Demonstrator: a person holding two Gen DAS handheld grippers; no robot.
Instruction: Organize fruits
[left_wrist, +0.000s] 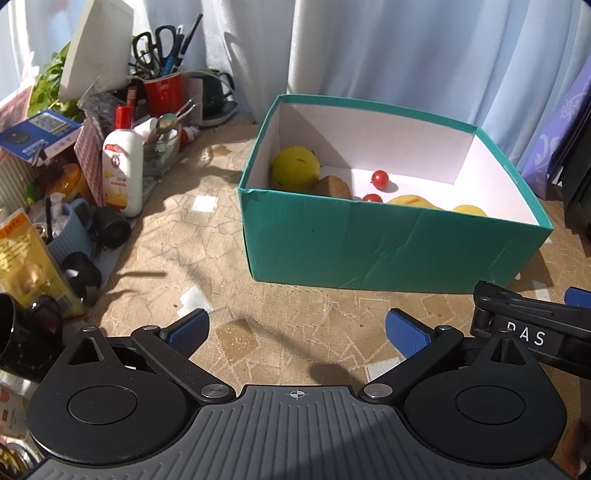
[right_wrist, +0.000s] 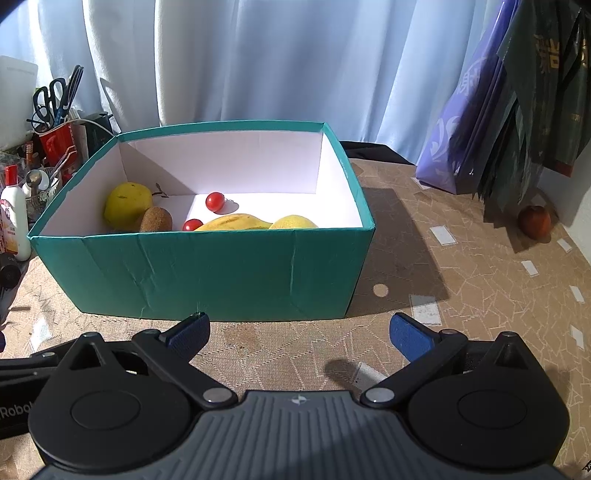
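A teal box (left_wrist: 388, 243) (right_wrist: 207, 273) with a white inside stands on the table. Inside lie a yellow pear (left_wrist: 295, 168) (right_wrist: 127, 203), a brown kiwi (left_wrist: 332, 186) (right_wrist: 156, 219), two cherry tomatoes (left_wrist: 379, 179) (right_wrist: 214, 201), a banana (right_wrist: 236, 222) and another yellow fruit (right_wrist: 293, 222). A red apple (right_wrist: 534, 221) rests on the table at the far right, under hanging bags. My left gripper (left_wrist: 297, 332) stands open and empty in front of the box. My right gripper (right_wrist: 300, 334) is open and empty too, close to the box's front wall.
Clutter fills the left edge: a white bottle (left_wrist: 123, 173), a red cup with scissors (left_wrist: 162, 92), a kettle (left_wrist: 216, 96), packets and jars. Purple and dark bags (right_wrist: 517, 110) hang at the right. Curtains close off the back. A patterned cloth (right_wrist: 461, 295) covers the table.
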